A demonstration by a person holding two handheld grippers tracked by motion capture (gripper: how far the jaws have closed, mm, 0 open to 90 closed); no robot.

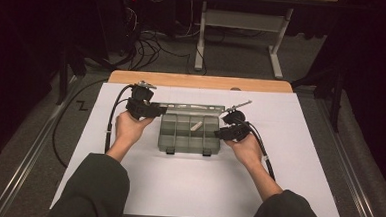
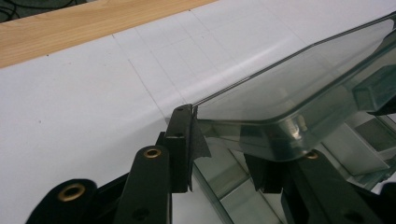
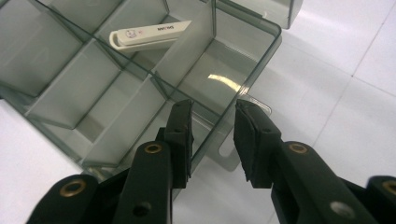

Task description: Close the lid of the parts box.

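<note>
A clear grey compartment box (image 1: 179, 138) lies on the white mat, its lid (image 1: 193, 108) raised along the far side. My left gripper (image 1: 156, 109) is at the lid's left end. In the left gripper view the lid (image 2: 299, 88) slants upward with its corner between the jaws, and my left gripper (image 2: 229, 149) is shut on it. My right gripper (image 1: 224, 133) is at the box's right side. It stands open (image 3: 215, 109), astride the box's side wall (image 3: 224, 116) with a gap at each pad. A small white stick (image 3: 149, 33) lies in one compartment.
The white mat (image 1: 177, 188) covers most of the wooden table (image 1: 197, 81). Two dark latches (image 1: 170, 150) sit on the box's near edge. Cables (image 1: 144, 51) and a desk frame (image 1: 240, 21) stand on the floor beyond the table.
</note>
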